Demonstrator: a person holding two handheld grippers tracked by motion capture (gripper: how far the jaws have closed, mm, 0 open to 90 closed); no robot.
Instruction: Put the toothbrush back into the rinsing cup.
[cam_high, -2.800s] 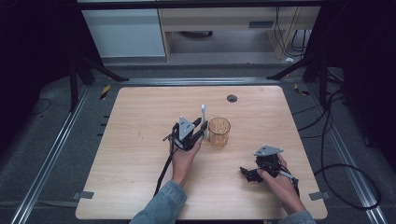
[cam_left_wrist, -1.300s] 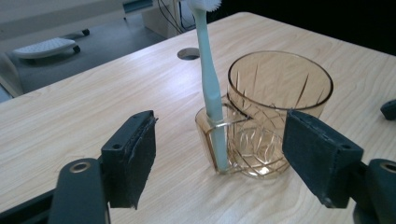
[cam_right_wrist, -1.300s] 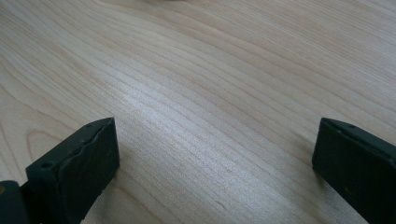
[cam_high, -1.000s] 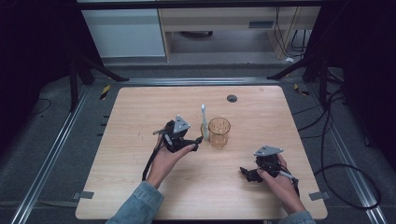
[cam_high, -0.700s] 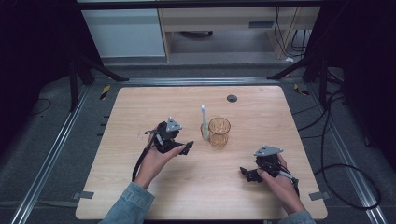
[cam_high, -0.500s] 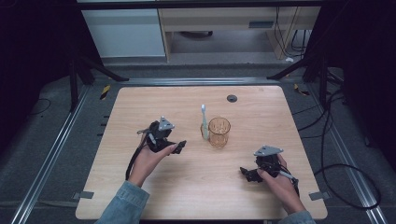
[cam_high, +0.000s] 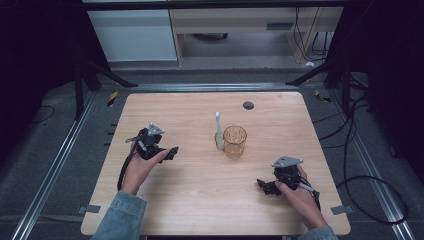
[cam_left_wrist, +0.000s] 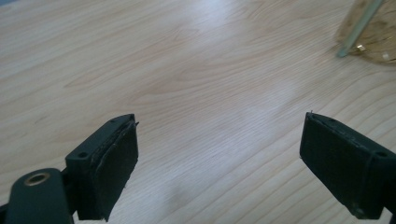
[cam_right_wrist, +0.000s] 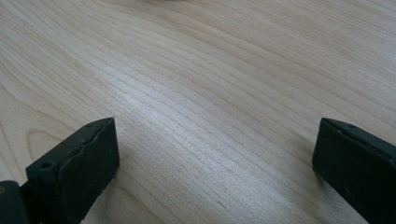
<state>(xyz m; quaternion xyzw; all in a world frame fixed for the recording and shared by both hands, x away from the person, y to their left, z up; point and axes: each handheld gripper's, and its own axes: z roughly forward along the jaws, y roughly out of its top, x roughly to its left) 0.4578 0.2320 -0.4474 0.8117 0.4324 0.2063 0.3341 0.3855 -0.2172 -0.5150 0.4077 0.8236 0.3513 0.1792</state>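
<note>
Nearby, a ribbed amber glass cup (cam_high: 234, 141) holds a slim toothbrush (cam_high: 218, 131); both claws gape empty.

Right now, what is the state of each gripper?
Left gripper: open, holding nothing.
Right gripper: open, holding nothing.

Light wood table (cam_high: 200, 200) centre frame, on grey carpet floor (cam_high: 50, 165). Metal rails (cam_high: 55, 170) flank table. White cabinet (cam_high: 132, 35) and beige shelf (cam_high: 235, 25) top centre. Dark surroundings left and right; cables (cam_high: 360, 180) lower right.
</note>
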